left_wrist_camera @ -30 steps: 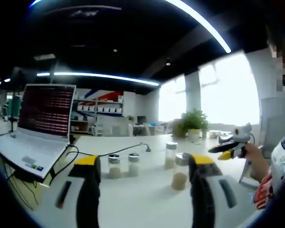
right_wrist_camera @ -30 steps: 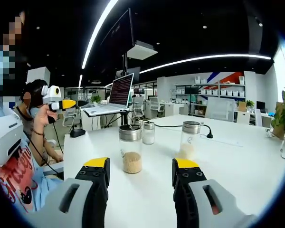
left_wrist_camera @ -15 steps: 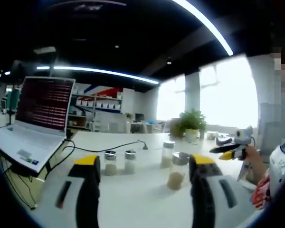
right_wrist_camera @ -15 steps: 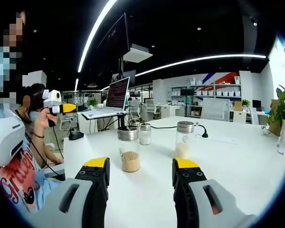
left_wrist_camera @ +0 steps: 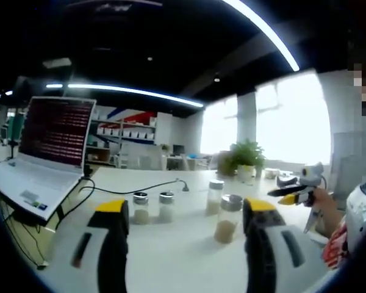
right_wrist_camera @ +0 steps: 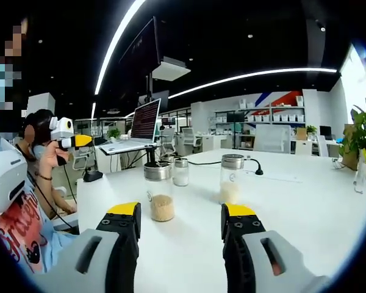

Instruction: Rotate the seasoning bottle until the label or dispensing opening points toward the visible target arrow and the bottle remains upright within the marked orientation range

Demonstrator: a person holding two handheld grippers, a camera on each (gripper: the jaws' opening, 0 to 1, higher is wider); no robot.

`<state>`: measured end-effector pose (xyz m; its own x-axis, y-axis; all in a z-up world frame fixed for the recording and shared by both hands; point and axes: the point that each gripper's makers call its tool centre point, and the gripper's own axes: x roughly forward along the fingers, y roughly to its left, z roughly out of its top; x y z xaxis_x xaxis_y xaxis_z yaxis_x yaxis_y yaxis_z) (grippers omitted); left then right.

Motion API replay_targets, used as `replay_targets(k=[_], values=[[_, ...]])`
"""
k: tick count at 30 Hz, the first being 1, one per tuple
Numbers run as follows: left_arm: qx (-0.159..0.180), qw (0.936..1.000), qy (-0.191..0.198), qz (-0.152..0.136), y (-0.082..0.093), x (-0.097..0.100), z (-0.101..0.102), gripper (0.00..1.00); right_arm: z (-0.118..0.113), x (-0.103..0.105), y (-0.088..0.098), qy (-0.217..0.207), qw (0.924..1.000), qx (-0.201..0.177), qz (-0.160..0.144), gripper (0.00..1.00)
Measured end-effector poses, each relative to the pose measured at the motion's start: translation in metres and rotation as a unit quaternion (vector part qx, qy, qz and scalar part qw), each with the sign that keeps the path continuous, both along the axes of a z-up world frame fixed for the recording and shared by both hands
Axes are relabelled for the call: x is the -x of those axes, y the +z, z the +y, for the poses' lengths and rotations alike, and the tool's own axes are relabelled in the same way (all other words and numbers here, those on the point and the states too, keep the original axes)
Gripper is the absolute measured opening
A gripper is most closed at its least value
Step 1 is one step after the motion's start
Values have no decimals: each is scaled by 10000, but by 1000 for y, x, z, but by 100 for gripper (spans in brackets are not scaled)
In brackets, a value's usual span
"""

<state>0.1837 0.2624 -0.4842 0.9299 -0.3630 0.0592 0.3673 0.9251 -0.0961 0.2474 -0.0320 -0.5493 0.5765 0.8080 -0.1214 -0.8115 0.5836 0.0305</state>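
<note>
Several clear seasoning bottles with metal lids stand upright on a white table. In the right gripper view the nearest bottle, part full of tan grains, stands just beyond my right gripper, whose yellow-tipped jaws are open and empty. A second bottle stands farther right and a small one behind. In the left gripper view my left gripper is open and empty; a tan-filled bottle stands beyond its right jaw, a taller bottle behind, and two small bottles to the left.
An open laptop on a stand sits at the left of the left gripper view, with a black cable across the table. The other gripper, held in a hand, shows at right. A potted plant stands at the far edge.
Both views have shifted slightly; the bottles sit a little lower and to the left in the right gripper view. No bottle has been touched or moved.
</note>
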Motion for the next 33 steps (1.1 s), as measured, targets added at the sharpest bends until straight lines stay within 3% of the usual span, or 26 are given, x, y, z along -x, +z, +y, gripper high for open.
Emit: replay_targets(k=[14, 22, 25, 29, 33], values=[[-24, 10000, -85, 46, -4, -3, -9, 81, 0, -31, 16, -425, 9988, -144, -194, 54], [53, 10000, -66, 32, -3, -1, -7, 81, 3, -68, 19, -731, 9970, -109, -207, 54], [85, 10000, -23, -3, 0, 1, -4, 81, 6, -78, 20, -745, 9967, -295, -100, 55], [112, 9999, 55, -59, 3, 1, 1, 81, 9, -91, 18, -845, 9961, -169, -184, 56], [132, 9999, 65, -36, 2, 1, 2, 81, 16, -103, 20, -865, 9958, -281, -105, 56]])
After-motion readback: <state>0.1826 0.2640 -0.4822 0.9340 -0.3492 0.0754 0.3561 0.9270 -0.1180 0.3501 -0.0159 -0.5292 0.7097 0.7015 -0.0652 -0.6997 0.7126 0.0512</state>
